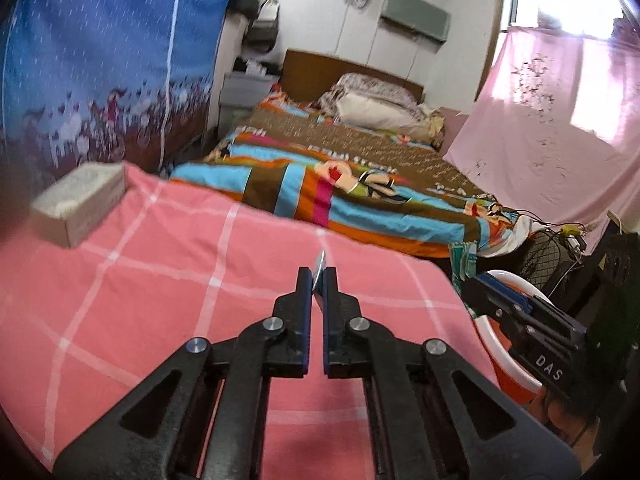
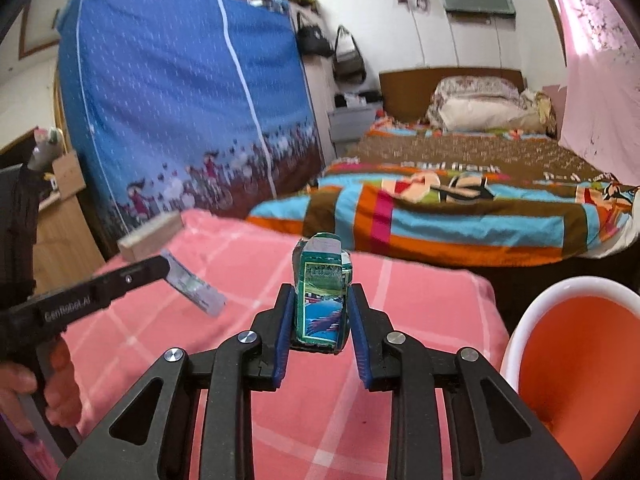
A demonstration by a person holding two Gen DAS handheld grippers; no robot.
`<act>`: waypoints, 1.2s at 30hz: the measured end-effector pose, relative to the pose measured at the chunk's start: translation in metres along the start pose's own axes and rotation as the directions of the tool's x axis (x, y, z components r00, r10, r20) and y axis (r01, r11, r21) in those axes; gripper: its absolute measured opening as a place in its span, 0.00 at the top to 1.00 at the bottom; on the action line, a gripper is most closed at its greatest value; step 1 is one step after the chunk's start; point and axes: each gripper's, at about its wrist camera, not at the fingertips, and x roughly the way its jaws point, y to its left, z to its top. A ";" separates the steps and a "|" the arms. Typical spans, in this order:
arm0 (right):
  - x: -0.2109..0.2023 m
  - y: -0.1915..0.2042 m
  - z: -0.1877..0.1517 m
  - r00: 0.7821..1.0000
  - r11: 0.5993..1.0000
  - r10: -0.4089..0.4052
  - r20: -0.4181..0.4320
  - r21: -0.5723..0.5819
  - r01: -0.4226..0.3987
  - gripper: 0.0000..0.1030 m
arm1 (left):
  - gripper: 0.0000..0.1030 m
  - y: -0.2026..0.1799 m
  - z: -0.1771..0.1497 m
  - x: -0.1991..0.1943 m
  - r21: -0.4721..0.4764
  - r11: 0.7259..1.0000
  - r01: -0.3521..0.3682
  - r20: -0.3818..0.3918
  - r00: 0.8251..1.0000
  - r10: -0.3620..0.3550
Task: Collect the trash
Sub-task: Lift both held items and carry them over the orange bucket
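Observation:
My left gripper (image 1: 318, 276) is shut on a thin silvery wrapper (image 1: 320, 261) that sticks up edge-on from its tips. It hangs above the pink checked cloth (image 1: 160, 280). In the right wrist view the same gripper (image 2: 165, 266) reaches in from the left, with the crumpled wrapper (image 2: 196, 290) dangling from it. My right gripper (image 2: 320, 292) is shut on a crushed green packet (image 2: 320, 312), held upright between the blue pads over the cloth (image 2: 420, 320).
An orange bin with a white rim (image 2: 532, 308) stands low on the right beside the cloth-covered surface, its rim (image 1: 516, 280) also showing in the left wrist view. A pale box (image 1: 76, 204) lies at the far left corner. A bed with a striped cover (image 2: 460, 216) is beyond.

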 end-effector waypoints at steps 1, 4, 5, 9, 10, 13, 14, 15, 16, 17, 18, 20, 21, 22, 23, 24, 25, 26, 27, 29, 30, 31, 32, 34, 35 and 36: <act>-0.004 0.000 0.002 1.000 1.000 0.003 0.021 0.002 -0.003 0.77 | 0.93 -0.003 0.001 -0.004 0.012 1.000 0.005 0.022 1.000 -0.006; -0.016 0.000 0.006 0.996 1.000 0.003 0.084 0.005 -0.004 0.78 | 0.93 -0.012 0.004 -0.016 0.053 0.999 0.015 0.087 0.996 -0.019; -0.021 -0.001 0.007 0.994 1.000 0.002 0.105 0.004 -0.002 0.78 | 0.93 -0.016 0.005 -0.020 0.068 0.998 0.013 0.107 0.994 -0.020; -0.043 -0.004 0.012 0.978 1.000 -0.006 0.211 -0.007 0.007 0.78 | 0.93 -0.031 0.012 -0.032 0.107 0.994 0.009 0.179 0.983 -0.028; -0.049 -0.005 0.013 0.970 1.000 -0.006 0.241 -0.009 0.008 0.78 | 0.92 -0.035 0.014 -0.033 0.113 0.994 0.009 0.191 0.981 -0.030; -0.066 -0.009 0.015 0.950 1.000 -0.012 0.312 -0.009 0.015 0.78 | 0.92 -0.044 0.017 -0.037 0.122 0.992 0.023 0.218 0.975 -0.049; -0.071 -0.011 0.016 0.944 1.000 -0.017 0.331 -0.008 0.020 0.78 | 0.92 -0.048 0.019 -0.038 0.129 0.991 0.028 0.230 0.972 -0.058; -0.077 -0.013 0.017 0.935 1.000 -0.021 0.353 -0.007 0.025 0.78 | 0.92 -0.052 0.018 -0.040 0.134 0.990 0.031 0.238 0.969 -0.063; -0.081 -0.015 0.017 0.930 1.000 -0.024 0.368 -0.005 0.028 0.78 | 0.92 -0.056 0.019 -0.042 0.142 0.989 0.036 0.250 0.966 -0.071; -0.085 -0.017 0.018 0.924 0.999 -0.029 0.381 -0.002 0.032 0.78 | 0.92 -0.061 0.020 -0.043 0.152 0.987 0.041 0.261 0.962 -0.080; -0.089 -0.020 0.018 0.916 0.999 -0.035 0.399 0.004 0.037 0.78 | 0.92 -0.066 0.019 -0.046 0.160 0.986 0.045 0.271 0.959 -0.088; -0.097 -0.024 0.017 0.906 0.999 -0.045 0.421 0.015 0.043 0.78 | 0.92 -0.077 0.018 -0.049 0.182 0.982 0.057 0.289 0.951 -0.109; -0.101 -0.027 0.017 0.899 0.999 -0.053 0.435 0.023 0.048 0.78 | 0.92 -0.083 0.018 -0.051 0.194 0.979 0.066 0.299 0.946 -0.123; -0.105 -0.030 0.016 0.894 0.998 -0.061 0.445 0.028 0.054 0.78 | 0.92 -0.090 0.018 -0.053 0.204 0.976 0.077 0.306 0.942 -0.138; -0.108 -0.032 0.016 0.888 0.998 -0.070 0.455 0.034 0.061 0.78 | 0.92 -0.093 0.018 -0.054 0.210 0.974 0.086 0.310 0.939 -0.150; -0.113 -0.036 0.015 0.879 0.997 -0.081 0.469 0.042 0.070 0.78 | 0.92 -0.098 0.018 -0.055 0.217 0.971 0.099 0.314 0.935 -0.166; -0.118 -0.038 0.014 0.874 0.996 -0.090 0.478 0.047 0.076 0.78 | 0.92 -0.103 0.017 -0.056 0.225 0.968 0.112 0.318 0.930 -0.182; -0.122 -0.042 0.013 0.870 0.995 -0.097 0.484 0.053 0.081 0.78 | 0.92 -0.108 0.016 -0.057 0.234 0.965 0.121 0.324 0.926 -0.195; -0.125 -0.045 0.012 0.866 0.994 -0.106 0.489 0.059 0.088 0.78 | 0.92 -0.113 0.015 -0.057 0.243 0.961 0.133 0.327 0.921 -0.210; -0.134 -0.054 0.009 0.855 0.991 -0.134 0.502 0.080 0.108 0.78 | 0.92 -0.123 0.013 -0.057 0.258 0.954 0.155 0.330 0.914 -0.238; -0.137 -0.058 0.008 0.851 0.989 -0.147 0.504 0.089 0.118 0.78 | 0.92 -0.129 0.012 -0.057 0.268 0.949 0.169 0.329 0.909 -0.255; -0.141 -0.061 0.007 0.847 0.987 -0.163 0.505 0.099 0.131 0.78 | 0.92 -0.134 0.011 -0.057 0.275 0.945 0.180 0.327 0.906 -0.268; -0.144 -0.065 0.006 0.844 0.984 -0.175 0.507 0.107 0.140 0.78 | 0.92 -0.140 0.010 -0.056 0.283 0.939 0.194 0.326 0.902 -0.285; -0.151 -0.074 0.001 0.837 0.978 -0.207 0.507 0.130 0.164 0.78 | 0.92 -0.148 0.007 -0.055 0.294 0.931 0.214 0.321 0.896 -0.308; -0.154 -0.079 0.001 0.834 0.975 -0.221 0.505 0.139 0.174 0.78 | 0.92 -0.153 0.004 -0.054 0.300 0.927 0.224 0.319 0.892 -0.319; -0.156 -0.082 -0.001 0.832 0.971 -0.236 0.503 0.148 0.186 0.78 | 0.92 -0.159 0.002 -0.053 0.306 0.922 0.239 0.314 0.888 -0.335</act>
